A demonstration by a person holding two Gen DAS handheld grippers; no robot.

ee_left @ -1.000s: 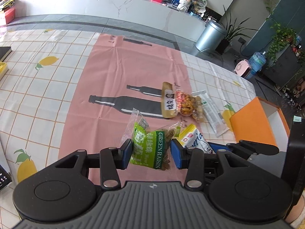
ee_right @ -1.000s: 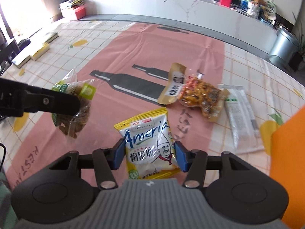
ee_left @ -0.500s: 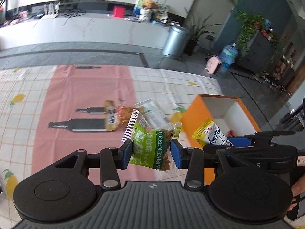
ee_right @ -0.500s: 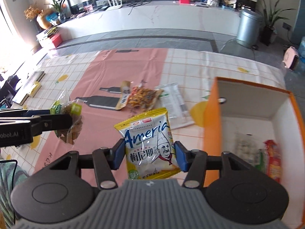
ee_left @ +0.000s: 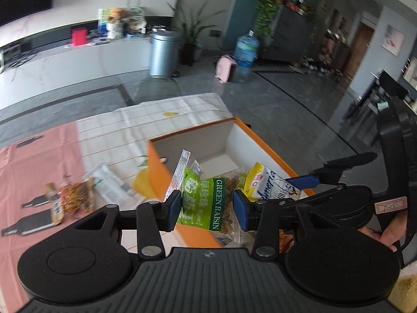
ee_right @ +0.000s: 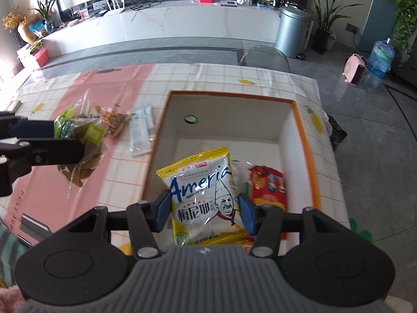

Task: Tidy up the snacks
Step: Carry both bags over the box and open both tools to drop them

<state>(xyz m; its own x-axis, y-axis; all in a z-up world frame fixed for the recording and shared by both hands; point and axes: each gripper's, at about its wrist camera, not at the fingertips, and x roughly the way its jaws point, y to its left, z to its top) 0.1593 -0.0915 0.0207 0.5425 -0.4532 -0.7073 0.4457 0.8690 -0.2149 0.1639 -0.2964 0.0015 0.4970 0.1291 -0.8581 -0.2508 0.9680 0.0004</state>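
Note:
My left gripper (ee_left: 207, 210) is shut on a green raisin bag (ee_left: 206, 203) and holds it in the air over the near left wall of the orange box (ee_left: 156, 172). My right gripper (ee_right: 204, 212) is shut on a yellow "America" snack bag (ee_right: 203, 200) and holds it above the box's white inside (ee_right: 229, 130). The raisin bag also shows in the right wrist view (ee_right: 80, 140), left of the box. The yellow bag also shows in the left wrist view (ee_left: 268, 185).
A red snack pack (ee_right: 268, 185) and a clear pack lie inside the box. On the tablecloth left of the box lie a white-green packet (ee_right: 142, 130) and an orange nut bag (ee_left: 75, 199). The table's far edge drops to a grey floor.
Both grippers have carried their bags from over the pink cloth rightward to the orange box. The yellow bag is now over the box's inside, the raisin bag at its left wall.

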